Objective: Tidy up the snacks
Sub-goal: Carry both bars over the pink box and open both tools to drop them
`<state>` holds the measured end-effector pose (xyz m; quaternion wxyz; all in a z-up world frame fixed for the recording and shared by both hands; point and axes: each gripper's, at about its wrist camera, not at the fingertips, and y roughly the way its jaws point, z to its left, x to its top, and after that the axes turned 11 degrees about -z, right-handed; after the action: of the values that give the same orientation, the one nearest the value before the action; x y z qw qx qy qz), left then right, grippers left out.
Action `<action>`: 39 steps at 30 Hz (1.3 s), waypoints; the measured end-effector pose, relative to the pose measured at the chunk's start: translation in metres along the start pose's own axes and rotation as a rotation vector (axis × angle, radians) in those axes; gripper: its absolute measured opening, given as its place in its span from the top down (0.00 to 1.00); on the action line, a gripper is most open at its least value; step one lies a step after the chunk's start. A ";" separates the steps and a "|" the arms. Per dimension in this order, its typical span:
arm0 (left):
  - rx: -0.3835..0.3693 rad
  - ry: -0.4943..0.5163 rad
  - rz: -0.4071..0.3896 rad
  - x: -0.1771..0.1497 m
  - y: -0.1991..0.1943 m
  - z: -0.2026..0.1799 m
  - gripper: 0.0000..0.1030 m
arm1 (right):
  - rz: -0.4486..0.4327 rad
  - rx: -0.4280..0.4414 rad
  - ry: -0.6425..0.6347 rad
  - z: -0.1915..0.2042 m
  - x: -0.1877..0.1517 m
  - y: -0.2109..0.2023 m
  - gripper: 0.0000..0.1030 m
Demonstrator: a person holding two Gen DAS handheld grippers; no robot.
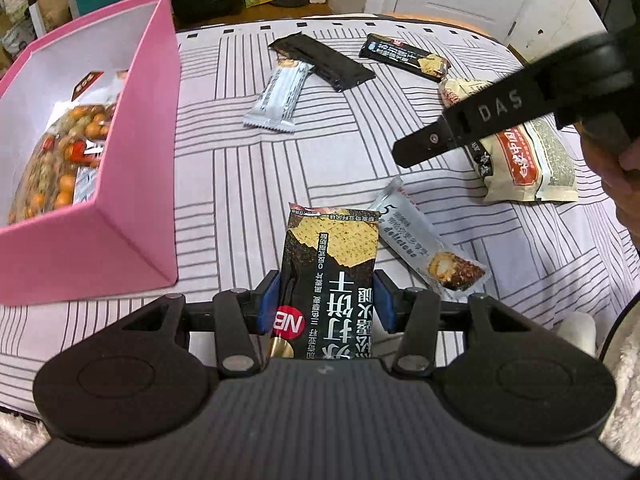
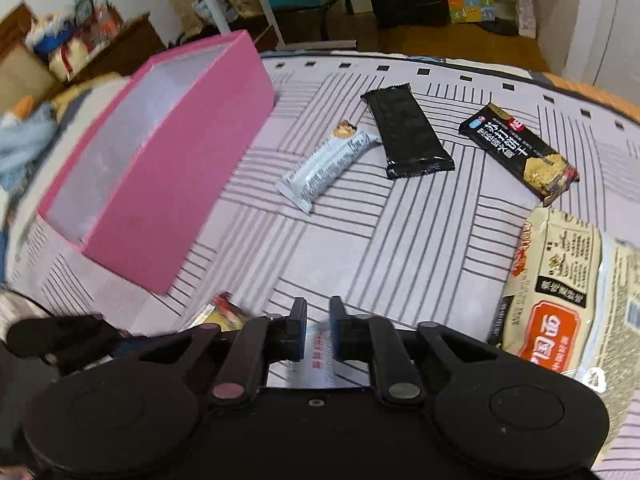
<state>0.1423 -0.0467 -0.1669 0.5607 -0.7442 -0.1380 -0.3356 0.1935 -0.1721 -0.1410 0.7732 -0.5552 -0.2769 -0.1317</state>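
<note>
My left gripper (image 1: 326, 280) is shut on a black cracker packet (image 1: 332, 248), its blue pads pressing the packet's two long sides; the packet stands out ahead of the fingers above the striped cloth. The pink box (image 1: 136, 120) stands open just to its left and holds a bag of orange snacks (image 1: 60, 152). My right gripper (image 1: 400, 158) comes in from the upper right. In the right wrist view its jaws (image 2: 318, 312) are shut on the end of a silver snack bar (image 2: 320, 360). The rest of that bar (image 1: 428, 240) trails down to the cloth.
On the cloth beyond lie a second silver bar (image 2: 328, 164), a plain black packet (image 2: 408, 132) and another black cracker packet (image 2: 520, 152). A beige bag (image 2: 560, 300) lies at the right. The pink box (image 2: 172, 184) stands at the left. A hand (image 1: 616, 184) holds the right gripper.
</note>
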 end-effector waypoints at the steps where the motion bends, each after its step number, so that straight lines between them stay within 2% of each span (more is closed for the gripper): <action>1: 0.004 -0.003 0.005 -0.001 0.001 0.002 0.54 | 0.016 0.004 -0.010 0.000 -0.003 -0.001 0.81; 2: 0.006 -0.007 0.008 -0.002 0.002 0.003 0.54 | 0.027 0.009 -0.014 -0.001 -0.006 -0.003 0.77; 3: 0.005 -0.010 0.004 -0.002 0.002 0.005 0.54 | 0.039 0.015 -0.016 -0.001 -0.010 -0.004 0.69; 4: 0.008 -0.011 -0.002 -0.003 0.003 0.007 0.54 | 0.053 0.023 -0.023 -0.001 -0.014 -0.005 0.68; 7: 0.041 0.004 -0.002 -0.007 0.006 0.010 0.54 | 0.093 0.012 -0.075 0.007 -0.023 -0.001 0.67; 13: 0.042 -0.002 0.015 -0.010 0.010 0.013 0.54 | 0.175 -0.031 -0.200 0.026 -0.038 0.020 0.62; 16: 0.041 -0.007 0.014 -0.009 0.009 0.014 0.54 | 0.193 -0.062 -0.249 0.030 -0.043 0.024 0.66; 18: 0.041 -0.011 0.006 -0.010 0.005 0.015 0.54 | 0.184 -0.073 -0.215 0.028 -0.042 0.019 0.72; 21: 0.042 -0.026 -0.006 -0.012 -0.006 0.016 0.54 | 0.157 -0.085 -0.157 0.026 -0.042 0.008 0.72; 27: 0.020 -0.052 -0.017 -0.015 -0.034 0.019 0.54 | 0.067 -0.031 -0.010 0.034 -0.046 -0.029 0.72; 33: 0.004 -0.037 -0.049 -0.011 -0.073 0.018 0.54 | -0.003 0.037 0.005 0.061 -0.046 -0.068 0.72; 39: 0.031 -0.018 -0.130 0.003 -0.124 0.033 0.54 | -0.043 0.157 0.012 0.092 -0.033 -0.097 0.72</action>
<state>0.0835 0.0252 -0.0777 0.5481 -0.7279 -0.1964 -0.3622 0.0915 -0.1236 -0.0625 0.8130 -0.4859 -0.2936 -0.1291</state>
